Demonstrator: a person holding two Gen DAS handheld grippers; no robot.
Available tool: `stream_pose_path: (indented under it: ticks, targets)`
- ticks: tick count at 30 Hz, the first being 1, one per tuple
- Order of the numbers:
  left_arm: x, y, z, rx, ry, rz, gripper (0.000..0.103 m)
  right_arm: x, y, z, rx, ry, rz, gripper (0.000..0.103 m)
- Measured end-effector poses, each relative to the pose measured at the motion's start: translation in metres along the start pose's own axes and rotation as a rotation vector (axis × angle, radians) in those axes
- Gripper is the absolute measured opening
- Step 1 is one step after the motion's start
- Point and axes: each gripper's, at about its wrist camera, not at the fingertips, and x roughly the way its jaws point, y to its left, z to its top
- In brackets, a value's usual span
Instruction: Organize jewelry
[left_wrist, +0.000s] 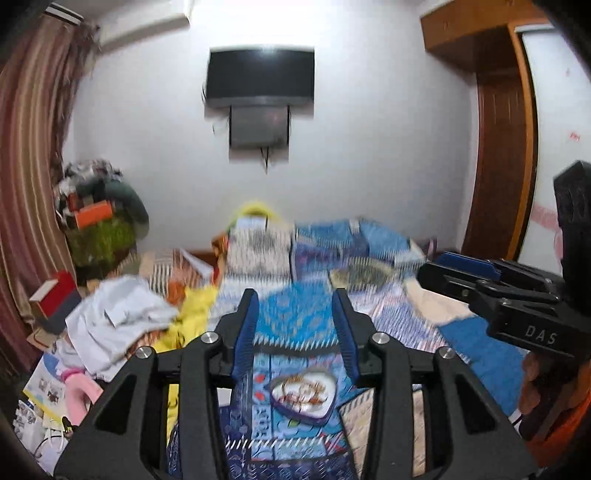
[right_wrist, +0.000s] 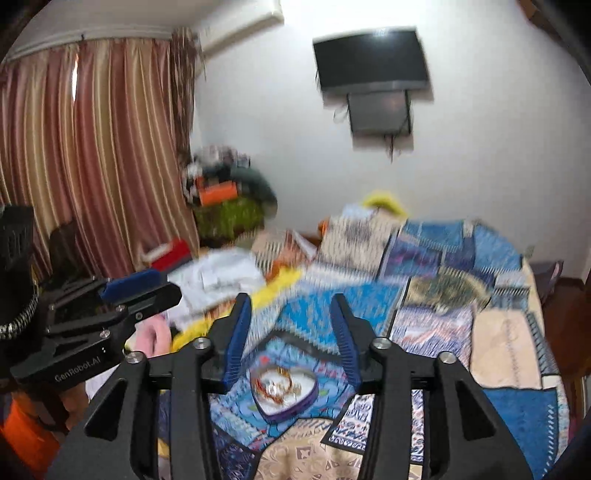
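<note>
Both the left gripper (left_wrist: 297, 325) and right gripper (right_wrist: 291, 325) had empty, parted jaws; a heart-shaped tin (left_wrist: 303, 395) of jewelry (left_wrist: 301, 392) lay on the bed (left_wrist: 465, 332) below them.

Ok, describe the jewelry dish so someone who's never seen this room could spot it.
Find the bed under the blue patchwork bedspread. On its near end lies a heart-shaped dish with a dark rim and white inside, holding gold and red jewelry. Nothing else there is heart-shaped.

Black left gripper (left_wrist: 295, 332) and right gripper (right_wrist: 291, 332), blue ribbed pads, silver screws
</note>
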Motion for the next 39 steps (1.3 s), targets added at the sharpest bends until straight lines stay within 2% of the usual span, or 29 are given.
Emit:
stream_pose_path:
  ticks: [3, 7, 9, 11, 14, 16, 19, 39]
  targets:
    - [-0.028, -0.004, 0.009, -0.029, -0.091, 0.027, 0.044, -0.027, 0.006, 0.007, -0.001, -0.090, -0.011, 0.050]
    - [-0.053, -0.008, 0.013, -0.043, -0.166, 0.061, 0.053, -0.052, 0.017, 0.010, -0.023, -0.173, -0.040, 0.062]
    - [-0.062, -0.012, 0.012, -0.034, -0.190, 0.075, 0.060, -0.061, 0.021, 0.010, -0.025, -0.202, -0.048, 0.072]
    - [-0.068, -0.013, 0.011, -0.035, -0.209, 0.090, 0.077, -0.067, 0.024, 0.009, -0.022, -0.228, -0.070, 0.084]
    - [-0.076, -0.015, 0.009, -0.046, -0.235, 0.108, 0.095, -0.073, 0.027, 0.008, -0.018, -0.257, -0.093, 0.089]
    - [-0.082, -0.016, 0.007, -0.047, -0.251, 0.126, 0.099, -0.075, 0.028, 0.007, -0.017, -0.256, -0.099, 0.094]
    - [-0.086, -0.018, 0.006, -0.045, -0.259, 0.128, 0.101, -0.075, 0.029, 0.006, -0.014, -0.263, -0.105, 0.102]
    - [-0.086, -0.021, -0.001, -0.056, -0.250, 0.143, 0.103, -0.079, 0.023, -0.005, 0.017, -0.244, -0.106, 0.103]
